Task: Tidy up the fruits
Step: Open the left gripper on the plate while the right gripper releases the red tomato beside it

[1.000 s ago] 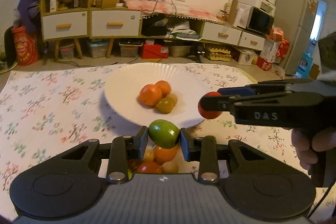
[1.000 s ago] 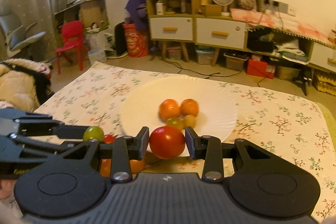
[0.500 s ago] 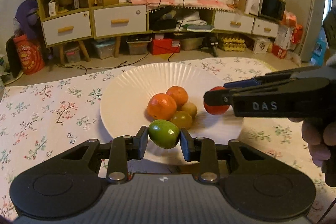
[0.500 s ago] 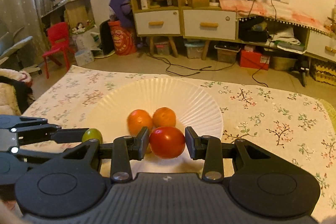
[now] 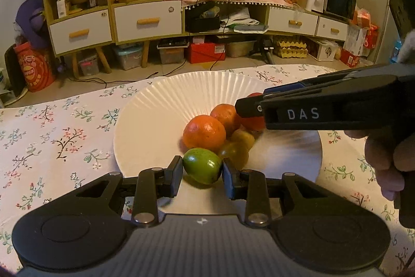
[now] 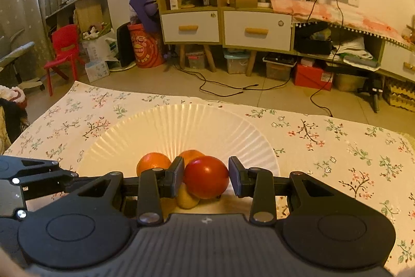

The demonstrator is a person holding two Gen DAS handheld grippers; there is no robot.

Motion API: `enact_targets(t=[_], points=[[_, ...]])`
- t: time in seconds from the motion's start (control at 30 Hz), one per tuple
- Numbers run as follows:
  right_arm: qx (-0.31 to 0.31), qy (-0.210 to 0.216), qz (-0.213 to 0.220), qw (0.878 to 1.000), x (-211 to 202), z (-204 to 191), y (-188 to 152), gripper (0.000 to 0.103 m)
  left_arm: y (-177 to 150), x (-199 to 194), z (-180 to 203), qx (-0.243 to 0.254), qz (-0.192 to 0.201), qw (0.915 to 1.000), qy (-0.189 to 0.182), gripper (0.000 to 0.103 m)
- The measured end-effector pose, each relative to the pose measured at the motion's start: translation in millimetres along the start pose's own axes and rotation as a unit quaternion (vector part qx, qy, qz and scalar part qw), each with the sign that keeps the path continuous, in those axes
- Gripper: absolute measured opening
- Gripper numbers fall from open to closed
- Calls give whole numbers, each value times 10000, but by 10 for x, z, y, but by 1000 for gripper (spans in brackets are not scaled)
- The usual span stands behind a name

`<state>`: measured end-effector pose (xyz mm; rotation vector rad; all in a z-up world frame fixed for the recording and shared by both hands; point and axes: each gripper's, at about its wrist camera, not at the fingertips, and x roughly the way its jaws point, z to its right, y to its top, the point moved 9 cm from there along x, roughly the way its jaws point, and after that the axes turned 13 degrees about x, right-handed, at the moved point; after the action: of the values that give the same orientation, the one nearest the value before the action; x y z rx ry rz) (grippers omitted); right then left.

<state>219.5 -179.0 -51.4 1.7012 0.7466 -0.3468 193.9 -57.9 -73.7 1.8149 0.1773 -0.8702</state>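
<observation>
A white fluted plate (image 5: 155, 121) (image 6: 207, 126) lies on the flowered tablecloth. On it sit two oranges (image 5: 204, 133) (image 6: 153, 164) and two small yellow-green fruits (image 5: 234, 152). My left gripper (image 5: 201, 171) is shut on a green fruit (image 5: 202, 169), held low over the plate's near part beside the pile. My right gripper (image 6: 206, 179) is shut on a red tomato (image 6: 206, 179) just above the pile, with a small yellow fruit (image 6: 186, 197) under it. In the left wrist view the right gripper's black body (image 5: 324, 108) reaches in from the right and covers most of the tomato (image 5: 253, 121).
The flowered tablecloth (image 5: 52, 136) (image 6: 337, 147) spreads around the plate. A person's hand (image 5: 384, 160) grips the right tool's handle. Beyond the table stand cabinets with drawers (image 6: 225, 25), fans, storage boxes, cables on the floor and a red chair (image 6: 64, 48).
Both grippers have moved forward and slightly down with their fruits, from the table's near side to over the plate. The fruit pile now lies right at the fingertips.
</observation>
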Motion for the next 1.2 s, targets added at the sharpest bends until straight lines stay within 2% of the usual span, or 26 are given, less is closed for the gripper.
enact_targets(t=[0.27,0.37,0.8,0.97,1.07,1.2], points=[[4,-24,18,10000,3,0,11,35,18,-14,-24,-125,80,9999,-41,39],[33,-51,11,10000,3,-4,24,36,26,-30,-36,-144,93,9998,-44,43],[30,-144,102,9998,-142,-29,80,62,30,-199,-111,-217,150,9996,84,67],[55,-200,146,9997,-267,-2,72,76,17,-303,-126,-231,142,9996,89,76],[82,-242,149,9996,-322,16,60,79,10,-363,-142,-243,160,9995,99,82],[166,-273,155,9994,-392,36,45,83,-25,-443,-141,-197,145,9997,98,85]])
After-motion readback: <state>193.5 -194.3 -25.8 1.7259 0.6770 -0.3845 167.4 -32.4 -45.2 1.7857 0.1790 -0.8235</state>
